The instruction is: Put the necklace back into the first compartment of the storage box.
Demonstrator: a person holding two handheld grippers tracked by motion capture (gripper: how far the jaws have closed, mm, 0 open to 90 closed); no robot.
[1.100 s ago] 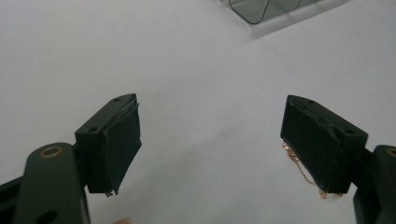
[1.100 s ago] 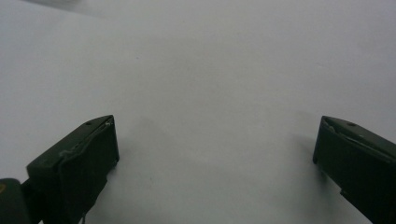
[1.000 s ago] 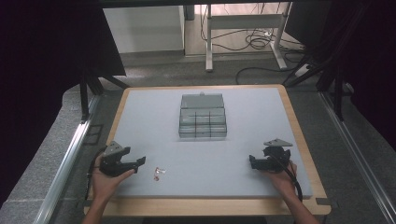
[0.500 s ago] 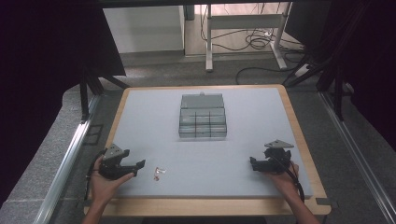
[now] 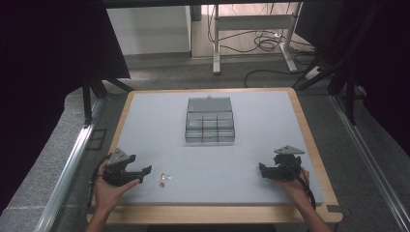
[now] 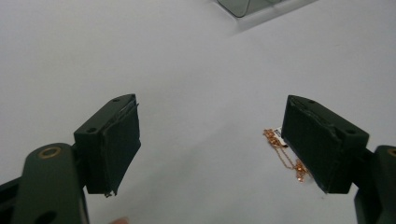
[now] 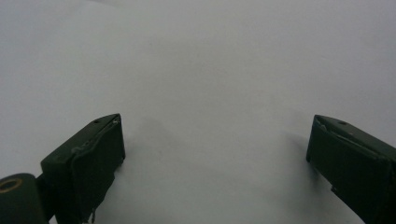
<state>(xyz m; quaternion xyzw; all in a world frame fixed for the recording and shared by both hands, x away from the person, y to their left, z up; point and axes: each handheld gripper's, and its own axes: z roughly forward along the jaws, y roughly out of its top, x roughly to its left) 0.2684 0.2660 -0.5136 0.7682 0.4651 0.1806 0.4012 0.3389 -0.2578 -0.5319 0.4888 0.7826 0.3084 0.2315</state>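
A: Is there any writing to read on the table (image 5: 145, 121)?

B: No brand, label or lettering can be read anywhere. The clear plastic box (image 5: 210, 121) sits at the middle of the grey mat, toward the far side, with its lid folded back; its compartments show as a grid, but what lies inside is too small to tell.

A: And the small thing near the left hand (image 5: 109, 191)?

B: From above it is a tiny speck, just beside the left gripper (image 5: 145, 170) on the near left of the mat. The left gripper view makes it out better: a thin gold chain (image 6: 285, 156) lying on the mat with a bit of white at one end (a tag, perhaps, but it cannot be read). The right-hand jaw in that view covers part of the chain.

A: How do the tools stand?

B: The left gripper's jaws are spread wide with nothing between them, the chain close to one jaw. The right gripper (image 5: 262, 170), held by the right hand (image 5: 297, 186) at the near right, well apart from the box, also has its jaws wide apart over bare mat (image 7: 210, 70).

A: Anything cut off?

B: One corner of the box shows at the top edge of the left gripper view; the forearms run off the bottom of the high view.
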